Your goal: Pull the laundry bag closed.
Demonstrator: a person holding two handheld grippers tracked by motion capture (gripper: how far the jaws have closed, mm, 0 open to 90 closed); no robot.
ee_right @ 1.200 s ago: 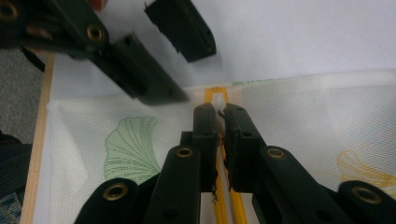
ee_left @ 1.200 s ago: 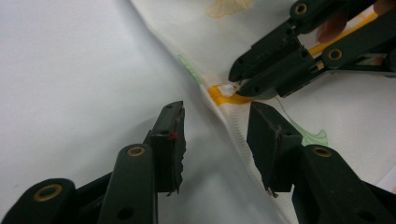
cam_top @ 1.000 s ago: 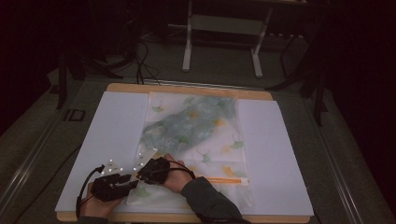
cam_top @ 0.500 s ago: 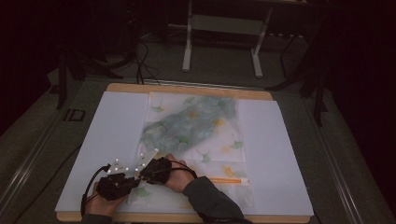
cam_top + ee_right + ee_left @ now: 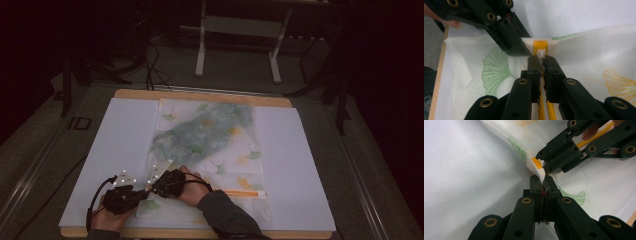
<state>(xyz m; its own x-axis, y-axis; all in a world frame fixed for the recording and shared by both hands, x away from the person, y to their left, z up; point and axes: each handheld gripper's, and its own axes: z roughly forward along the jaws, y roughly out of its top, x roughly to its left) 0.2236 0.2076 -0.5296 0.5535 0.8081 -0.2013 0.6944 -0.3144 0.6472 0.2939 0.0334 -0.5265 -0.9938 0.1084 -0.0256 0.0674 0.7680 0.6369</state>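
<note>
The high view is dim and grainy with dark edges, while both gripper views are bright, evenly lit and sharp.

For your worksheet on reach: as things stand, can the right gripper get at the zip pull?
Probably yes: the right gripper already has its jaws shut at the white zip pull, and the left gripper, clamped on the bag edge beside it, leaves the pull uncovered.
</note>
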